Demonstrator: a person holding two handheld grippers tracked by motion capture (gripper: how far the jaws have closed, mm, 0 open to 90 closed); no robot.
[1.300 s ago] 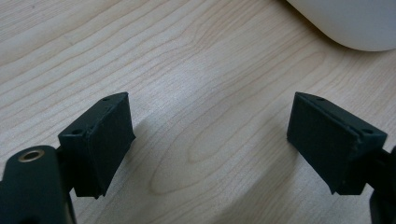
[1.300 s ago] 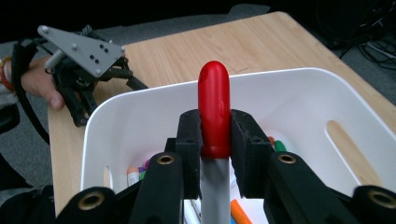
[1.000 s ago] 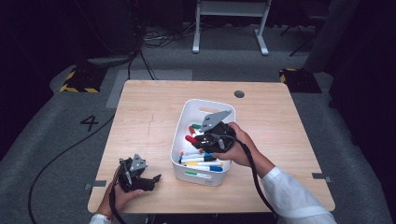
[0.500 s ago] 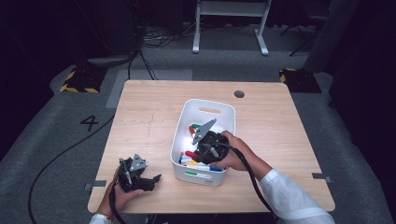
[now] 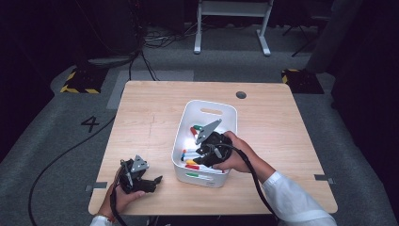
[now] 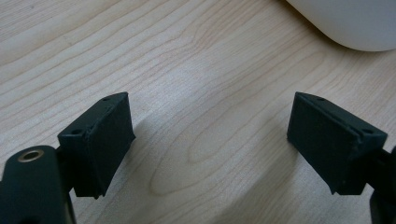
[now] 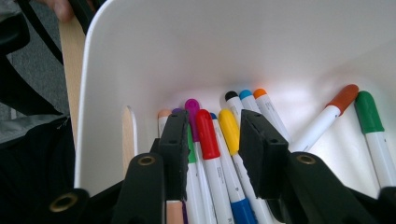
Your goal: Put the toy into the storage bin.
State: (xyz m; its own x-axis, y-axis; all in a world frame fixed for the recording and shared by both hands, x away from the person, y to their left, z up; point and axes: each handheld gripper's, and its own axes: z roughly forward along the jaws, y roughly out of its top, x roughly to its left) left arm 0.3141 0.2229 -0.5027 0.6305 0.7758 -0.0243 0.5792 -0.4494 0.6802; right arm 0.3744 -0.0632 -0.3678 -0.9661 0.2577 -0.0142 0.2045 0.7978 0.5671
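White bin [image 7: 280, 42] wall cut off, marker [image 7: 208, 140] ends hidden behind right gripper [image 7: 217, 149] fingers

High view: above the near edge, looking forward and down on the whole table [image 5: 155, 117]. Gripper views: close in — left over bare wood, right down inside the white bin [image 7: 261, 42] — bin shared with the high view.

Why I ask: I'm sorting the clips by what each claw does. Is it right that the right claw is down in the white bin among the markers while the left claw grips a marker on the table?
Not quite. The right claw is indeed in the white bin among the markers. But the left claw holds nothing: the left gripper view shows its jaws wide apart over bare table.
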